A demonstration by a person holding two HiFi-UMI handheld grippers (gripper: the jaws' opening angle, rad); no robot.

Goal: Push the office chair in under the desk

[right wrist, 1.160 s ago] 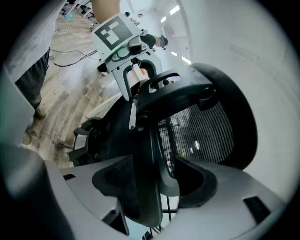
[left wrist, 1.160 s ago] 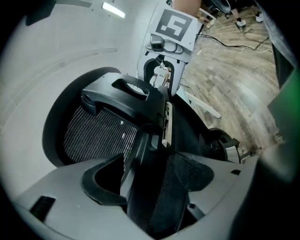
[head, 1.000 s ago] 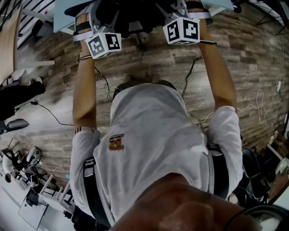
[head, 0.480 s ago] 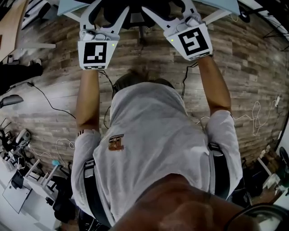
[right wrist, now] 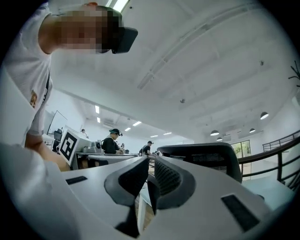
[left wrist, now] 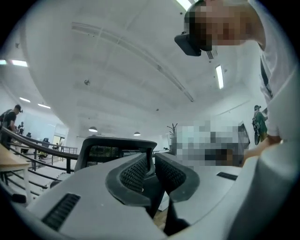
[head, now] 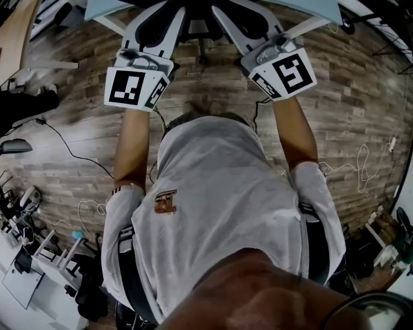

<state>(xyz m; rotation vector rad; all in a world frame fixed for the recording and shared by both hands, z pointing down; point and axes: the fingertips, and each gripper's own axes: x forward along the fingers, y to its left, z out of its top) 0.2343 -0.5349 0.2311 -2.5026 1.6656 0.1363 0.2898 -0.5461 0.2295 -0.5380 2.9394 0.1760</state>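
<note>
The black office chair [head: 199, 11] sits tucked beneath the pale blue desk [head: 103, 8] at the top of the head view. Its mesh back [left wrist: 101, 152] rises beyond the left jaws and shows again [right wrist: 206, 157] past the right jaws. My left gripper [head: 179, 8] and right gripper [head: 222, 9] point toward the chair from either side, short of it, not touching. Both pairs of jaws have just been closing and now stand nearly together, nothing between them, as the left gripper [left wrist: 152, 164] and right gripper [right wrist: 151, 171] views show.
Wood-plank floor lies below with a black cable [head: 71, 151] at left and a white cable [head: 368, 155] at right. Equipment clutter [head: 26, 258] fills the lower left corner. People sit at desks [right wrist: 112, 140] far off; a railing [right wrist: 276, 150] runs at right.
Both grippers rolled so their marker cubes face up, and drew back from the chair toward the person. Their jaws went from wide open to nearly together.
</note>
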